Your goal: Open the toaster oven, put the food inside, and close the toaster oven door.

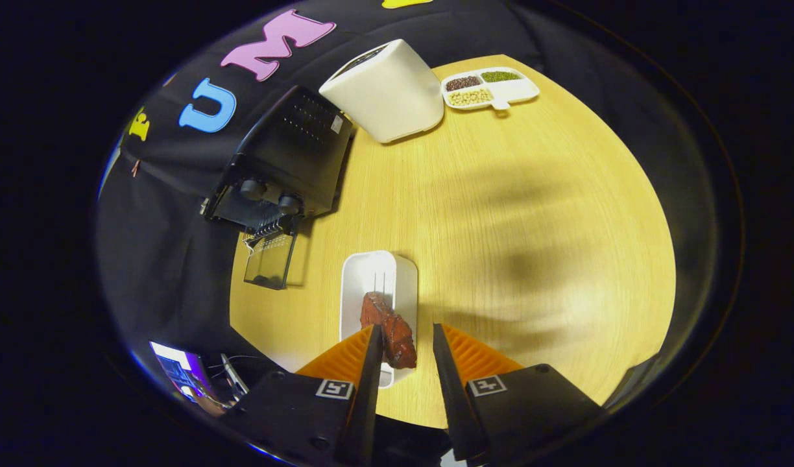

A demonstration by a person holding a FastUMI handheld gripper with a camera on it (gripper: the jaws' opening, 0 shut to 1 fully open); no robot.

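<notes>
Pale wooden worktop spreads ahead, backed by black cloth. Low over it the gripper hangs with its orange fingers spread apart, holding nothing. Between them, nearer the left finger, lies the reddish-brown food on a white tray that reaches away at 12 o'clock. At about 10 o'clock from the tray stands the black toaster oven, its glass door dropped open onto the worktop. Farther off, at roughly 12 o'clock, a white toaster stands just beside the oven, and a divided white dish of beans sits at 1 o'clock. Bare worktop lies between tray and open door.
</notes>
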